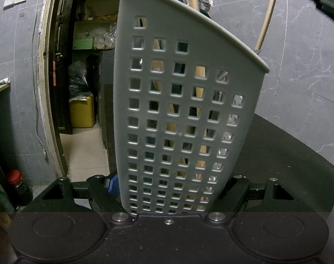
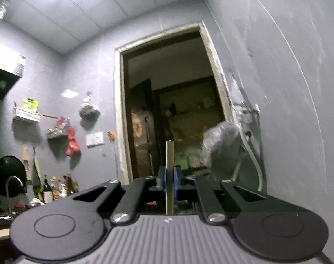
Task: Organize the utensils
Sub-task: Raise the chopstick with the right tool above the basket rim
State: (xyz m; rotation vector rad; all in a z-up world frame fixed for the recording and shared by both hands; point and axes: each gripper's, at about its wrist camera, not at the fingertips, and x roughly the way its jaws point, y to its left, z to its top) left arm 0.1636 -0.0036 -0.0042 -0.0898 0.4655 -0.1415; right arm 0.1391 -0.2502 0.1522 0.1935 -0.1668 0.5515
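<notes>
Left gripper clamps the base of the grey perforated utensil holder, which stands upright on the dark desk and fills the centre of its view; wooden handles show through the holes, one more wooden stick at 1 o'clock. Right gripper closed on a pale wooden chopstick, upright between blue pads, doorway at 12 o'clock beyond
</notes>
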